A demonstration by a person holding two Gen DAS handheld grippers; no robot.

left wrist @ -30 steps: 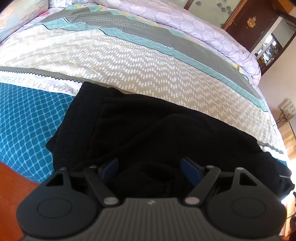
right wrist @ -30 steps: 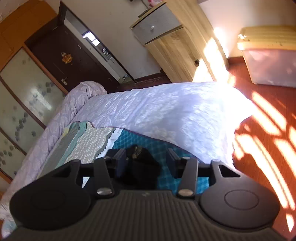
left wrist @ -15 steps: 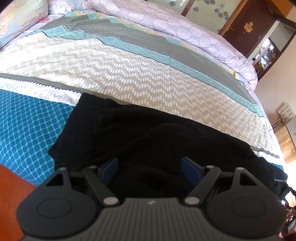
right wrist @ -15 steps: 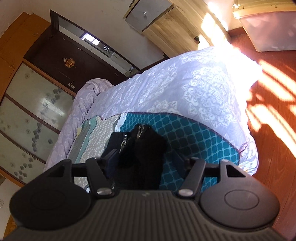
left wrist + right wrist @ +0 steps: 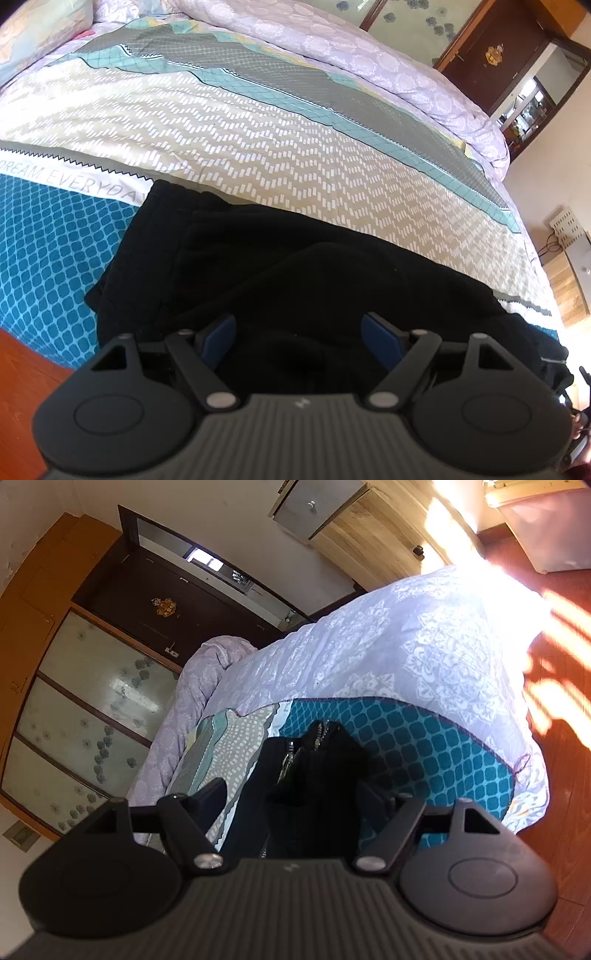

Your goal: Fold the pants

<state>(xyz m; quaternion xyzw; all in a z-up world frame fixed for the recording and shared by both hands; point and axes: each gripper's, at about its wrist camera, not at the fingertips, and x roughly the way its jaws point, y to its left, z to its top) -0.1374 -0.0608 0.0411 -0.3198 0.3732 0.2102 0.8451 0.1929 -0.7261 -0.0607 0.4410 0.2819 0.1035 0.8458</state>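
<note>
Black pants lie bunched along the near edge of the patterned bedspread. Over their middle hovers my left gripper, open, both blue pads bare with dark cloth below them. In the right wrist view one end of the pants, with metal zippers showing, stands up between the fingers of my right gripper. Its jaws are opening: the left finger is clear of the cloth, with bedspread showing in the gap. The right finger sits right beside the cloth.
A rolled lilac quilt lines the bed's far side and its foot. Red wooden floor lies beyond the bed edge. A dark door, a glass-front wardrobe, a wooden cabinet and a plastic box stand around.
My right gripper's jaws have spread wider and let go of the pants end they were shut on; its view has rolled and tipped down. The left gripper has hardly moved.
</note>
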